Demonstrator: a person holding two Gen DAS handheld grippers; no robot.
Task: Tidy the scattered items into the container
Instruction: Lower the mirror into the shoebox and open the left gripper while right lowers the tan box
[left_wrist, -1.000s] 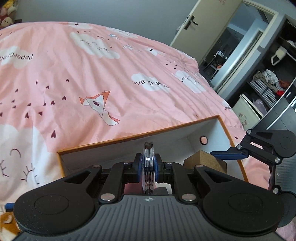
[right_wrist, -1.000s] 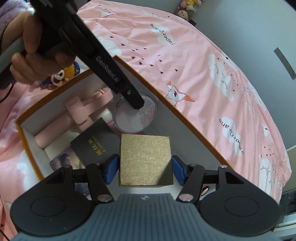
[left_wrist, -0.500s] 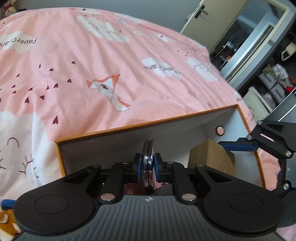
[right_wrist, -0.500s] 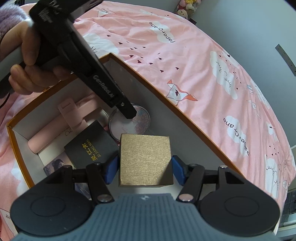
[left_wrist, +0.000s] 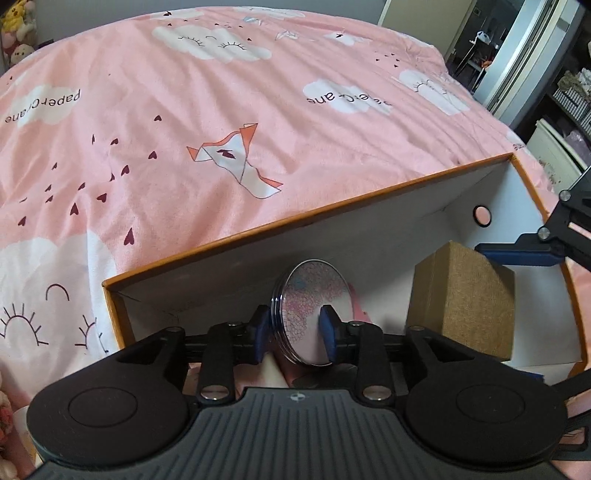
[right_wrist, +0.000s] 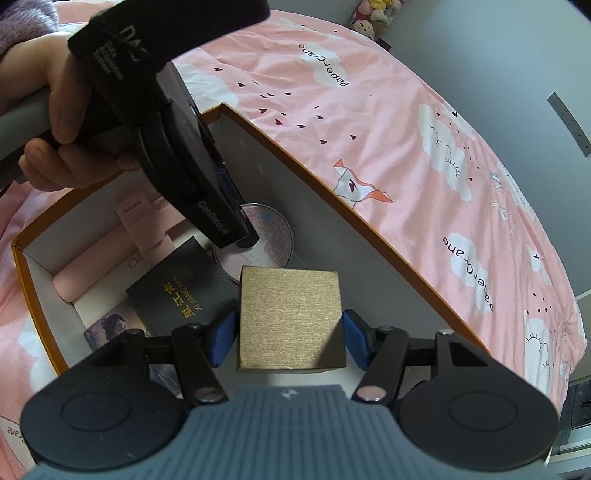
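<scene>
Inside box (left_wrist: 332, 218), glossy disc (left_wrist: 310, 317), textured cube (right_wrist: 290, 317).

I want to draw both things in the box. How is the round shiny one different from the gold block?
The round pink-speckled compact is a flat disc with a shiny rim; the gold textured cube box is square and matte. The compact stands tilted on its edge; the cube's top looks about level. The left hand-held gripper frames the compact, the right hand-held gripper the cube. Both are inside the orange-edged white cardboard box.
</scene>
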